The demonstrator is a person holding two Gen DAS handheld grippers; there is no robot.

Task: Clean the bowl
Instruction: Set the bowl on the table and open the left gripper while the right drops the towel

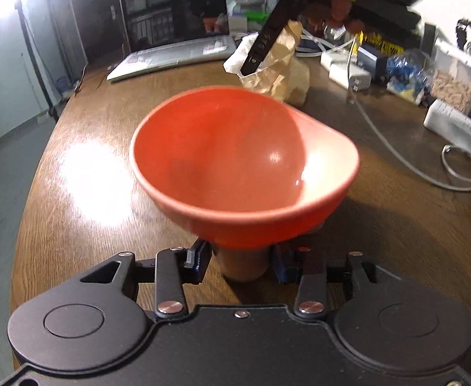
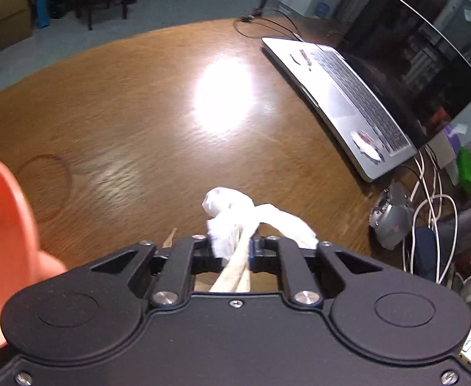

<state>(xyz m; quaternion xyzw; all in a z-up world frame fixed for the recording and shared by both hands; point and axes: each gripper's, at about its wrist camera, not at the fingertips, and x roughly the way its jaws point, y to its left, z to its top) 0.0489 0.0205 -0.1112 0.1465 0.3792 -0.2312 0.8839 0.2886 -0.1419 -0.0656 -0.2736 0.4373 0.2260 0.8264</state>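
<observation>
An orange bowl [image 1: 235,154] stands on its brown foot [image 1: 242,265] on the wooden table [image 1: 74,167], close in front of my left wrist camera. My left gripper [image 1: 242,267] is open, and the foot sits between its jaws with a small gap on each side. In the right wrist view the bowl [image 2: 0,225] shows at the left edge. My right gripper [image 2: 232,249] is open above a crumpled wad of white and brown paper [image 2: 232,215]; a strand of it runs between the jaws. The left wrist view shows a right-gripper finger [image 1: 261,48] over that paper [image 1: 280,67], behind the bowl.
An open laptop [image 1: 171,32] [image 2: 364,103] sits at the back of the table. White chargers and cables [image 1: 348,70], bags and boxes crowd the right side. A faint ring mark [image 2: 45,186] is on the wood. A lamp glare [image 2: 222,96] falls mid-table.
</observation>
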